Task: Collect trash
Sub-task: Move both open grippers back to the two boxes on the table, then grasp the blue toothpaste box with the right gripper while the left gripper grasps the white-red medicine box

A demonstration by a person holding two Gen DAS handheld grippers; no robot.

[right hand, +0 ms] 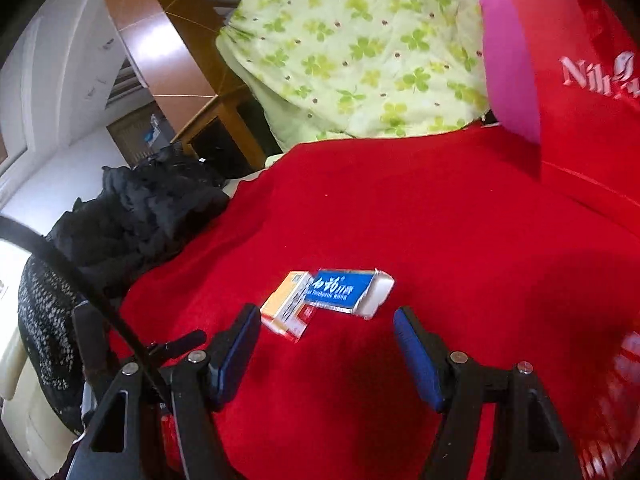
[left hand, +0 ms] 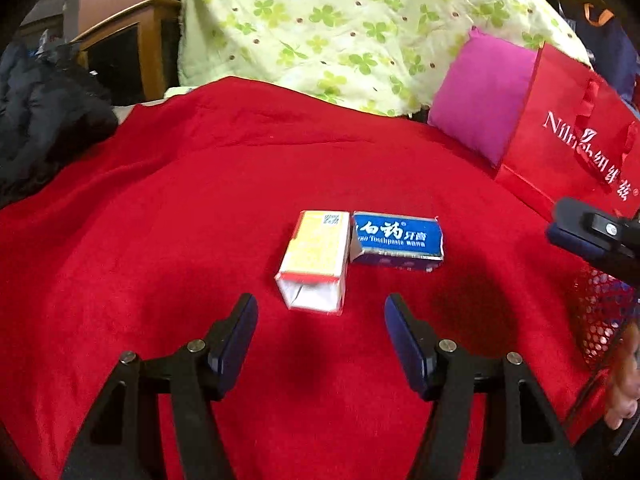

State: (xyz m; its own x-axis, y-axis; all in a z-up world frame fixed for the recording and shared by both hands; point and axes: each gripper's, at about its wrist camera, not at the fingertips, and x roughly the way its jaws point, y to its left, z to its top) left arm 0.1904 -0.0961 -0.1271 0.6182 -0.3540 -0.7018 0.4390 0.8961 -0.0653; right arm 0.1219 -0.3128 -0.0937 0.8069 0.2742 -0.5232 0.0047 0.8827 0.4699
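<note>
Two empty cartons lie side by side on a red blanket point(left hand: 180, 200). A yellow and white box point(left hand: 314, 262) lies with its open end toward me. A blue toothpaste box point(left hand: 396, 240) lies to its right, touching it. My left gripper point(left hand: 320, 316) is open and empty, just short of the yellow box. My right gripper point(right hand: 326, 328) is open and empty, just short of the blue toothpaste box point(right hand: 348, 290) and the yellow box point(right hand: 286, 306). The right gripper also shows in the left wrist view point(left hand: 592, 236) at the right edge.
A red paper bag point(left hand: 572, 136) stands at the right beside a pink cushion point(left hand: 480, 96). A red mesh basket point(left hand: 600, 312) sits at the right edge. A green clover quilt point(left hand: 340, 28) lies behind. Black clothing point(left hand: 44, 120) is piled at the left.
</note>
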